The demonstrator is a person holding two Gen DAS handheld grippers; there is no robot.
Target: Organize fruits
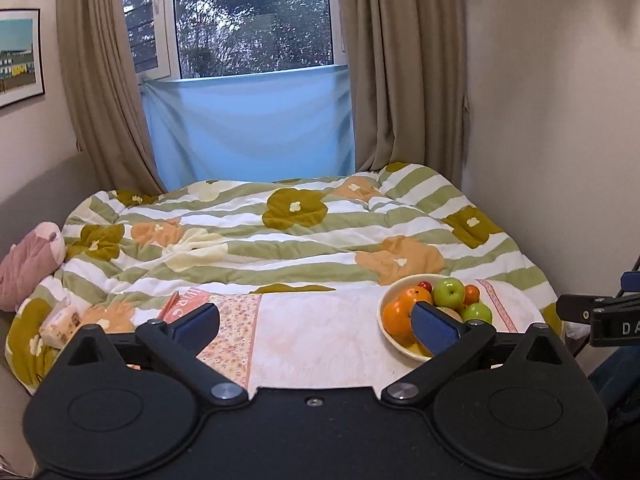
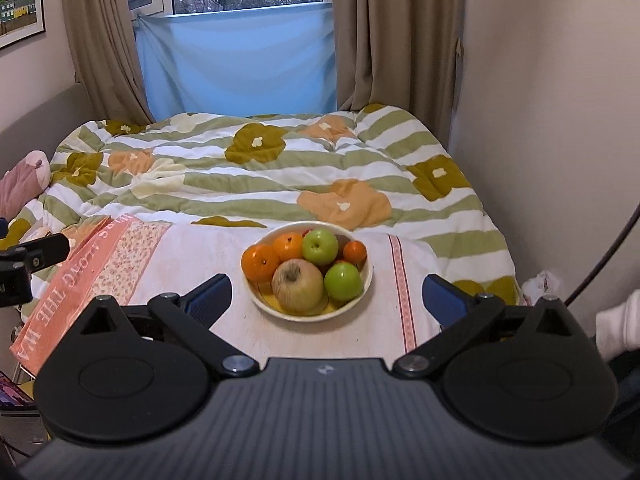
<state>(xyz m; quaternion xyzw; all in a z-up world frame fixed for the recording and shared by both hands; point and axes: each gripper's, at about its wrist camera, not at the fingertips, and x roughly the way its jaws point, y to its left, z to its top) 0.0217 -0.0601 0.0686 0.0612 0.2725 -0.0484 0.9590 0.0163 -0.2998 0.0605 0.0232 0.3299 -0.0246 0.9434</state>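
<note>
Both tools stand wide apart and empty: the right tool frames the bowl, the left tool sits off to its left. The bowl rests on a pale towel on the bed. Its fruits look firm, smooth, and likely to roll; grip across the middle. Apple stems point upward.

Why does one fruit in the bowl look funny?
The big apple at the front of the bowl looks wrinkled and dull brownish, unlike the shiny green apples and oranges beside it. Nothing has spilled.
</note>
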